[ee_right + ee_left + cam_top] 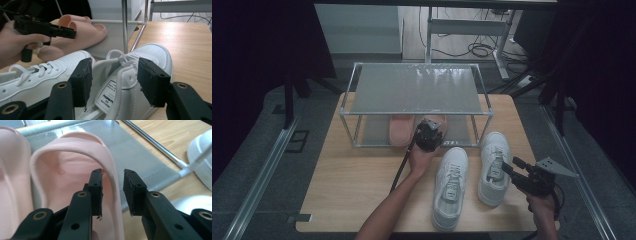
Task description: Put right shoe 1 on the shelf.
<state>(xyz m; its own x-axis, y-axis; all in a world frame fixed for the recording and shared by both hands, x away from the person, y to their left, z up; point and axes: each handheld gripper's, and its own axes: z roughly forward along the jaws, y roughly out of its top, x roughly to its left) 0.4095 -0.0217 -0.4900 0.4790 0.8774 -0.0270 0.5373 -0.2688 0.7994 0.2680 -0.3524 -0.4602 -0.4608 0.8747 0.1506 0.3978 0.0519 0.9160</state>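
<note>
At frame centre, your left gripper (112, 192) is straddling the pink slipper (75, 182) wall, released; the right gripper (113, 82), also open, is hovering behind the sneaker (135, 75). Withdrawing carelessly risks dragging the slipper off the shelf (140, 152).

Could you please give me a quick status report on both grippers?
Left gripper open astride pink slipper's side wall. Right gripper open at right sneaker's collar. Nothing in the way.

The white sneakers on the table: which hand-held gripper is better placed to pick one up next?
Right. The right hand-held gripper stands open around the tongue of the nearer white sneaker. The left hand-held gripper is at the pink slipper on the rack's lower shelf.
</note>
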